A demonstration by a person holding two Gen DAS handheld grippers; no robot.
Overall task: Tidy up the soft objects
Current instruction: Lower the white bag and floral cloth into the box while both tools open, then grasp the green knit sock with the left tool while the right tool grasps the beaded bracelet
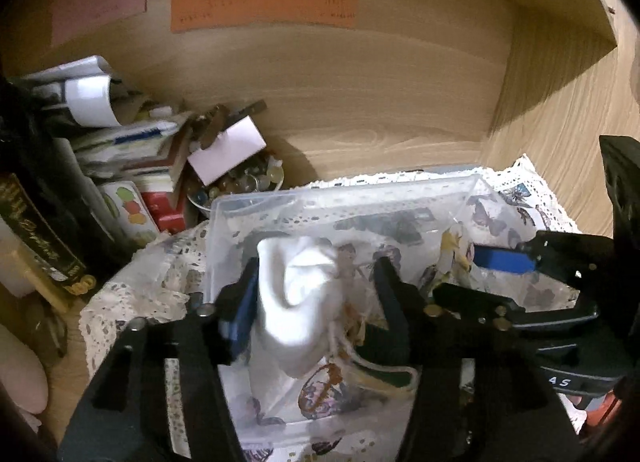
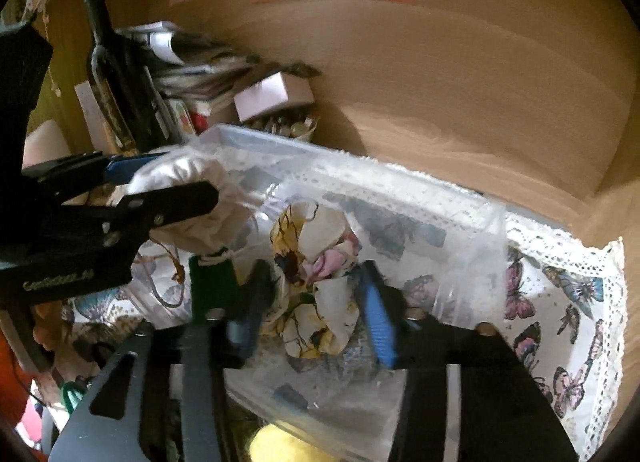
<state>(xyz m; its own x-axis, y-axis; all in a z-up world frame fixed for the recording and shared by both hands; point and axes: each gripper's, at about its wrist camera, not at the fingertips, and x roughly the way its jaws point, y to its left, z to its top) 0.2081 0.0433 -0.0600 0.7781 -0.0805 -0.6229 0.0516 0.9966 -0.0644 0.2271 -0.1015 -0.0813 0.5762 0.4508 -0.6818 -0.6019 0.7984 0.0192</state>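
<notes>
Yellow soft thing (image 2: 280,447) is cut off below.

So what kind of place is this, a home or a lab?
Most likely a home: a wooden desk nook with a dark bottle, stacked papers, and a butterfly-print lace cloth under a clear plastic bin.
</notes>
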